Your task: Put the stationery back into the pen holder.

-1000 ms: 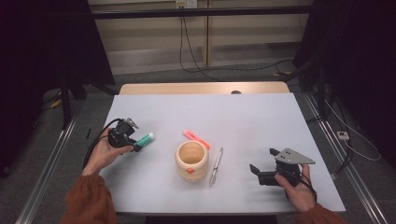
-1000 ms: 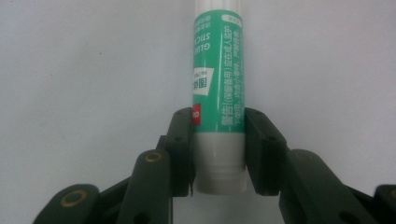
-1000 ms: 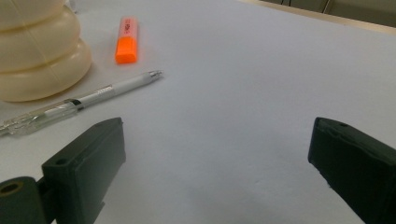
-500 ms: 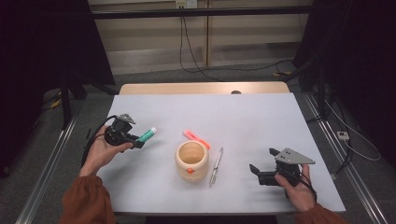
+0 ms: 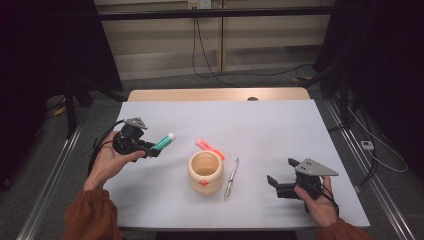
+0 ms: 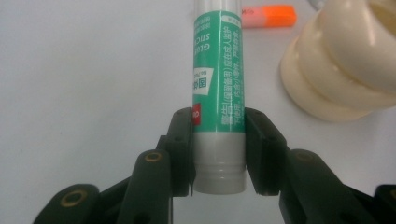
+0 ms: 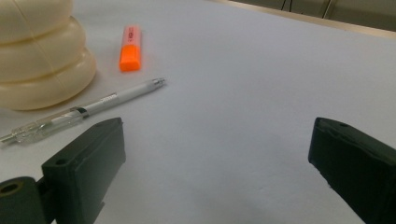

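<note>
A green and white glue stick (image 6: pixel 218 93) is clamped between the two black jaws of my left gripper (image 6: pixel 218 140), gripped near its grey base. In the high view that left gripper (image 5: pixel 150 149) hangs above the table's left side, with the glue stick (image 5: pixel 164 142) pointing toward the cream ribbed pot (image 5: pixel 205 172). My right gripper (image 5: pixel 280 182) rests at the front right, jaws wide apart with nothing between them (image 7: pixel 215 154). A clear and white pen (image 5: pixel 231 178) lies just right of the pot. An orange highlighter (image 5: pixel 210 148) lies behind the pot.
The white tabletop (image 5: pixel 260 125) has bare room behind and to the right. In the right gripper view the pen (image 7: pixel 84 114) and highlighter (image 7: pixel 130 49) lie beside the pot (image 7: pixel 42 51). Cables trail off the table's left edge and over the floor behind.
My left gripper has risen off the table with the glue stick and moved right toward the pot, the stick's tip now tilted upward. The right gripper has stayed put.
</note>
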The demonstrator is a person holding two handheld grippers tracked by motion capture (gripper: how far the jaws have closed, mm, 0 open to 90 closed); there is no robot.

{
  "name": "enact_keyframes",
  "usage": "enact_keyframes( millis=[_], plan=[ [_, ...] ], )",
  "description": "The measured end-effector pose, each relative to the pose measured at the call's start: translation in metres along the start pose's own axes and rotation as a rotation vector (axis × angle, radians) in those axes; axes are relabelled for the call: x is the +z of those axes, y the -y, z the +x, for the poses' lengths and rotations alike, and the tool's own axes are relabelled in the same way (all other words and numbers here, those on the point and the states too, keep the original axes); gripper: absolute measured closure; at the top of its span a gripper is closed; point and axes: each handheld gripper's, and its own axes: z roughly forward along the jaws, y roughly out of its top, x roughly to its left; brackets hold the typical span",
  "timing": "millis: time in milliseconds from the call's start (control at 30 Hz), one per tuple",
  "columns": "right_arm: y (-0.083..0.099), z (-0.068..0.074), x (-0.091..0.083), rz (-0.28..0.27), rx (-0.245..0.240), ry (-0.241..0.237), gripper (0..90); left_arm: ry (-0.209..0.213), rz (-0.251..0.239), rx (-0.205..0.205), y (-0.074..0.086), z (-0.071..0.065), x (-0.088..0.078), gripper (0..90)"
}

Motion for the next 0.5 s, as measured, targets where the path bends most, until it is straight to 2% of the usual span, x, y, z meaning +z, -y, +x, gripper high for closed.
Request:
enact_keyframes(
  millis=[100, 167, 267, 367, 433, 500],
  plan=[
    [-0.002, 0.001, 0.0, -0.01, 0.001, 0.003, 3.8, -0.023, -0.022, 0.043, -0.006, -0.008, -0.007, 65.6],
    [-0.006, 0.0, 0.0, -0.018, 0.005, 0.013, 4.2, -0.032, -0.036, 0.054, -0.01, -0.013, -0.011, 65.6],
    [-0.013, -0.001, 0.0, -0.047, -0.003, 0.042, 4.7, -0.013, -0.052, 0.068, -0.017, -0.022, -0.016, 65.6],
    [-0.019, 0.002, 0.001, -0.062, -0.008, 0.033, 4.7, 0.001, -0.046, 0.09, -0.025, -0.032, -0.018, 65.6],
    [-0.025, 0.007, 0.001, -0.062, -0.034, 0.011, 3.5, 0.032, -0.035, 0.089, -0.031, -0.037, -0.018, 65.6],
    [-0.027, 0.008, 0.001, -0.065, -0.046, 0.004, 3.1, 0.04, -0.042, 0.083, -0.036, -0.039, -0.019, 65.6]
  ],
)
